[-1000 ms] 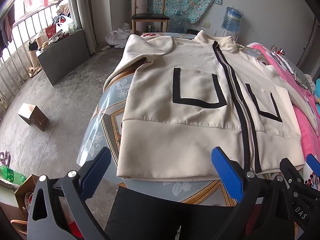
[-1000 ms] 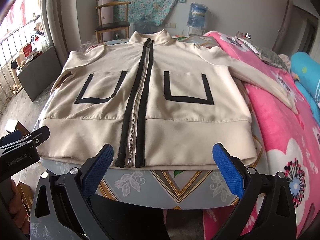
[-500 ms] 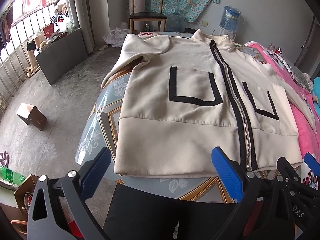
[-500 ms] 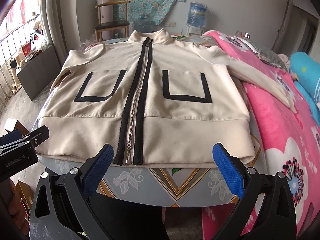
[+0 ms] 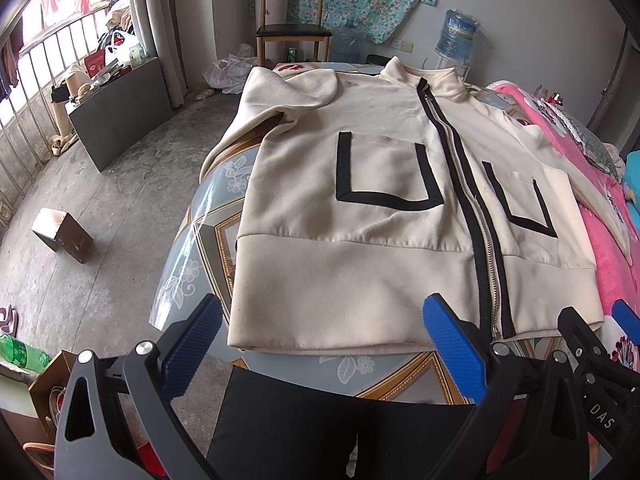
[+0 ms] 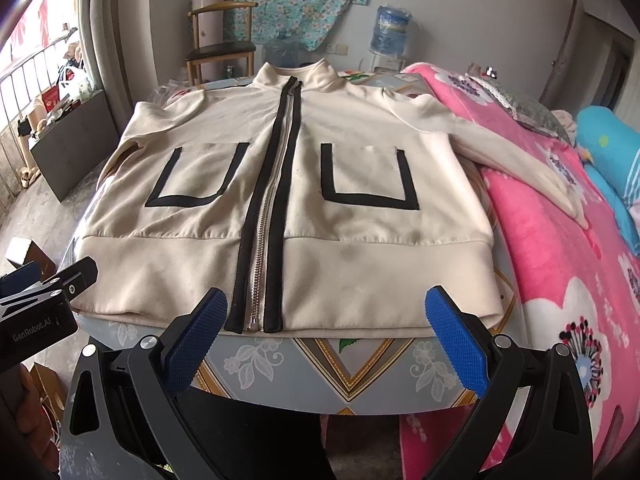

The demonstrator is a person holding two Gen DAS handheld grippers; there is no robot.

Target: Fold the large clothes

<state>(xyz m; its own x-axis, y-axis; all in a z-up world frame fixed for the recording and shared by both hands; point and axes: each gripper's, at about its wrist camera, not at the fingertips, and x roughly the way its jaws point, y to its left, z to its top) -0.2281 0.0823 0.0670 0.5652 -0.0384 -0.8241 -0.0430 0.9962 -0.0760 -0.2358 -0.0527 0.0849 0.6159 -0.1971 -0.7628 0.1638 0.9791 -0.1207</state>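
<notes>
Cream zip jacket (image 6: 288, 208) is lying flat at twelve o'clock, looming nearer than before; left gripper (image 5: 320, 344) and right gripper (image 6: 324, 328) are hovering spread wide, empty.

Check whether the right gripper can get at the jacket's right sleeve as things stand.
Probably yes. The right gripper, jaws open and empty, sits at the hem; the sleeve lies uncovered across the pink blanket, with nothing between.
</notes>
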